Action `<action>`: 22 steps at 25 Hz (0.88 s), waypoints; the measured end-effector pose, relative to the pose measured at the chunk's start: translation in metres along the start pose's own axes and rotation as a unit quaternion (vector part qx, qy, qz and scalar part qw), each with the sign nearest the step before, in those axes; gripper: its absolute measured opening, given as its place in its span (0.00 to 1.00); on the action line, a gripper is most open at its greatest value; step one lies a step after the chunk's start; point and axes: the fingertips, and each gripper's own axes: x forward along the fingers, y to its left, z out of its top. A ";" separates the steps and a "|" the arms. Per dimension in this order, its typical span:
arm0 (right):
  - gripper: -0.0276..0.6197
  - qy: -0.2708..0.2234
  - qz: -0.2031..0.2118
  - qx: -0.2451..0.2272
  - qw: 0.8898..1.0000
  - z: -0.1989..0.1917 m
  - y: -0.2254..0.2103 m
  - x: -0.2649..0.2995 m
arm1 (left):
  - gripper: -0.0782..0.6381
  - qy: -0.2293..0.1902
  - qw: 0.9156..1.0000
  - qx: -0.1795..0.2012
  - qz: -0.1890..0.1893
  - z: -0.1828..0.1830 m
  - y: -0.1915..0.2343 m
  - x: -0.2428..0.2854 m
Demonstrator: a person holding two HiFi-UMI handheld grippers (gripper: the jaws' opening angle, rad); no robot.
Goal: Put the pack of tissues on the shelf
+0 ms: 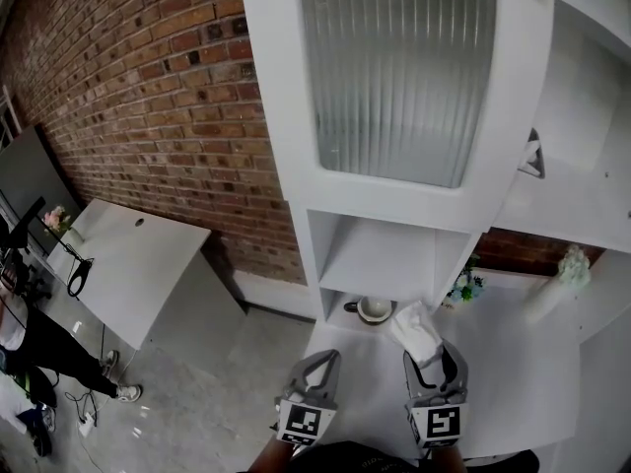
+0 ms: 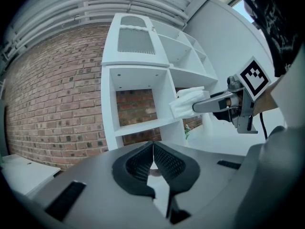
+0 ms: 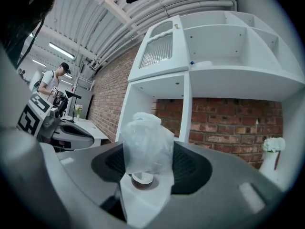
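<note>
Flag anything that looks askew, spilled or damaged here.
Nothing stands out. The tissues sit clamped in the right gripper's jaws, wrapper a little crumpled at the top. The left gripper is shut and empty. The cup low in the shelf stands upright, nothing spilled.

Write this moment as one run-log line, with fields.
right gripper: shut on pack of tissues | left gripper: shut, empty | shelf: ahead, pack not yet on it
</note>
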 end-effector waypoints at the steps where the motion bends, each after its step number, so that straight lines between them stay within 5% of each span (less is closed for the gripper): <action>1: 0.41 -0.002 -0.001 -0.001 1.000 0.002 0.000 0.002 | 0.12 0.000 1.000 0.000 -0.002 0.000 0.000 0.000; 22: 0.41 -0.012 -0.037 -0.020 0.999 0.021 -0.009 0.029 | 0.12 -0.004 1.000 0.002 -0.022 -0.012 0.014 0.003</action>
